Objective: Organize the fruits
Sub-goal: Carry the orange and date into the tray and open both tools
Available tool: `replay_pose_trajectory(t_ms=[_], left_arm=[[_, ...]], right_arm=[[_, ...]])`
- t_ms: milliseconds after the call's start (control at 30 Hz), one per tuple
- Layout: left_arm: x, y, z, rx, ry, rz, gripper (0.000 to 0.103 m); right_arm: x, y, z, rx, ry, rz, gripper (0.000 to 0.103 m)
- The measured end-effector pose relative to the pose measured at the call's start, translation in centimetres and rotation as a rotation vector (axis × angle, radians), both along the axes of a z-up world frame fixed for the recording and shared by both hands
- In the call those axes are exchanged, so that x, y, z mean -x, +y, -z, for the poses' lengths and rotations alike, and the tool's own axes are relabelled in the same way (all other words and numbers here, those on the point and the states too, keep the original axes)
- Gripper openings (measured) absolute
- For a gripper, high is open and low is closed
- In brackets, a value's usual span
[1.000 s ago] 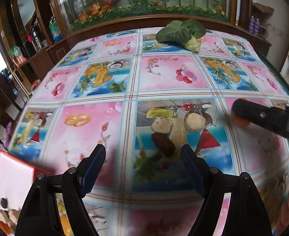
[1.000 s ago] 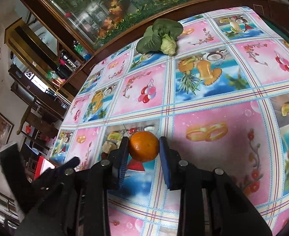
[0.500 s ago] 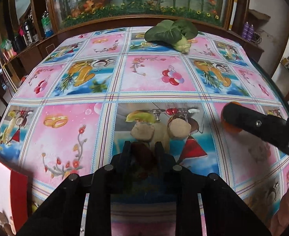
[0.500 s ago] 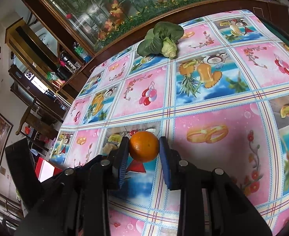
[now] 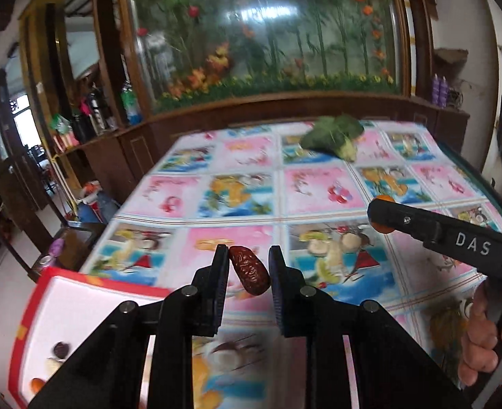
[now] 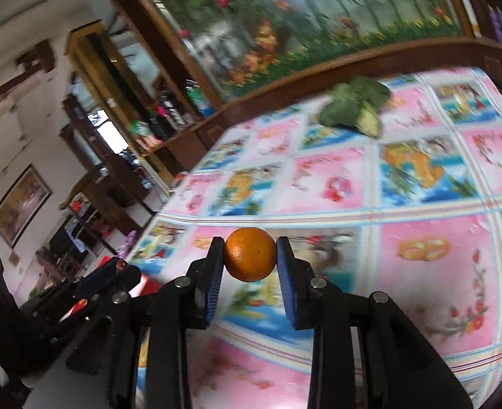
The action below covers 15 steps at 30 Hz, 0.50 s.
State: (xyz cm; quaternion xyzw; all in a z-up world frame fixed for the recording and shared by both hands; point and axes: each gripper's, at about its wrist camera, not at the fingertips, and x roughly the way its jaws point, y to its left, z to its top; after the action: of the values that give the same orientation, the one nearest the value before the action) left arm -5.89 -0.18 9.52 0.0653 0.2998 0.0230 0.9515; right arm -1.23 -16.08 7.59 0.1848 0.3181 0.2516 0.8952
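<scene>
Holding a wrinkled red date [image 5: 250, 275] slantwise above the table's near-left corner, the left gripper [image 5: 247, 272] touches it only at the ends (it could pivot out). The right gripper [image 6: 250, 259] clamps an orange [image 6: 250, 254] at mid-table height over the tablecloth [image 6: 421, 248]; this round fruit may roll off the near edge if it slips before reaching the red-rimmed tray [image 5: 90, 293].

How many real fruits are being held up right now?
2: a red date between the left gripper's jaws, and an orange between the right gripper's jaws. More may lie unseen.

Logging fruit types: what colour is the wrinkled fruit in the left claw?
Dark reddish-brown, glossy and wrinkled like a dried date; clearest in the left wrist view.
</scene>
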Motion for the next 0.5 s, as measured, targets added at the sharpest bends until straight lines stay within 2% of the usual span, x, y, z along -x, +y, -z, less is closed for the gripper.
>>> replay_pose_trajectory(t_ms=[100, 233, 333, 500], left_arm=[[1.5, 1.9, -0.7, 0.001, -0.024, -0.022, 0.023], [3.4, 4.7, -1.0, 0.007, -0.043, -0.047, 0.023], [4.5, 7.0, -1.1, 0.004, -0.059, -0.077, 0.023], [5.9, 11.0, -0.6, 0.016, -0.068, -0.152, 0.023]], right_arm=[[1.1, 2.7, -0.5, -0.021, -0.029, -0.061, 0.033], [3.2, 7.1, -1.1, 0.006, -0.094, -0.138, 0.033], [4.2, 9.8, -0.9, -0.018, -0.086, -0.185, 0.033], [5.6, 14.7, -0.2, -0.002, -0.079, -0.264, 0.033]])
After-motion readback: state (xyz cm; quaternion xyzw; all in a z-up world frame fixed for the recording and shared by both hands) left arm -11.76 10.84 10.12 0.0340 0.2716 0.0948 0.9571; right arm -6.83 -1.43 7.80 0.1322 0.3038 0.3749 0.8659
